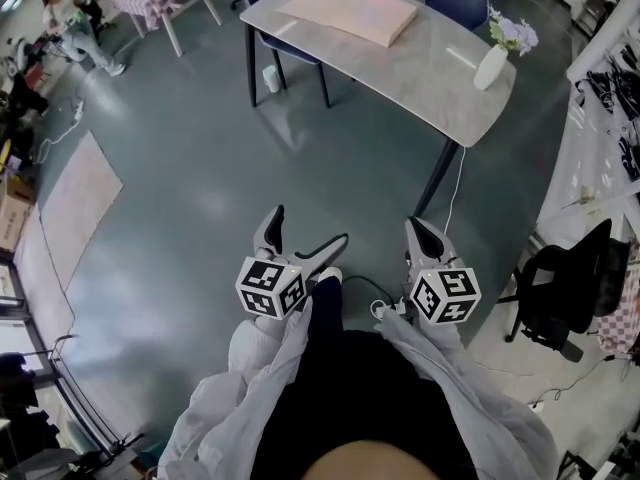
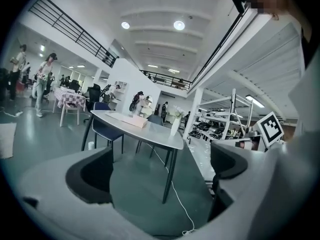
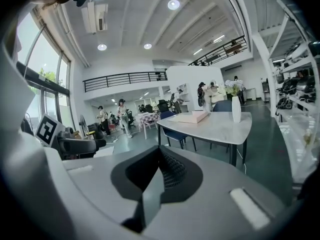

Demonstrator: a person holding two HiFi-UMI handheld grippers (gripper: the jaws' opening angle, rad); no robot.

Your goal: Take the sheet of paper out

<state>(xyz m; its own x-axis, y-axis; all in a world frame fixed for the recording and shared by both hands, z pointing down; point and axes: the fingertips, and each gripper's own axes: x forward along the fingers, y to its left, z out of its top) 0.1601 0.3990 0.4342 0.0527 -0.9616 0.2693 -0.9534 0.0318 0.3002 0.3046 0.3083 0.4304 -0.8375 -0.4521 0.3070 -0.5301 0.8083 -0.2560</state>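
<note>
The left gripper (image 1: 311,224) is being held over the grey floor (image 1: 200,168) with its jaws spread wide, and only floor and a trailing white cable (image 2: 176,204) are being seen between them in the left gripper view (image 2: 160,174). The right gripper (image 1: 413,226) is being held beside it with its jaws pressed together on nothing, as its own view (image 3: 155,176) is showing. Both are being kept well apart from the table (image 1: 420,68). A flat pale pink thing (image 1: 350,13), either a shallow box or a pad of paper, is lying near the far edge of the tabletop toward its left end; which it is cannot be told, and no single sheet is being made out on it. A white vase (image 1: 490,66) with flowers is standing upright at the tabletop's right end.
</note>
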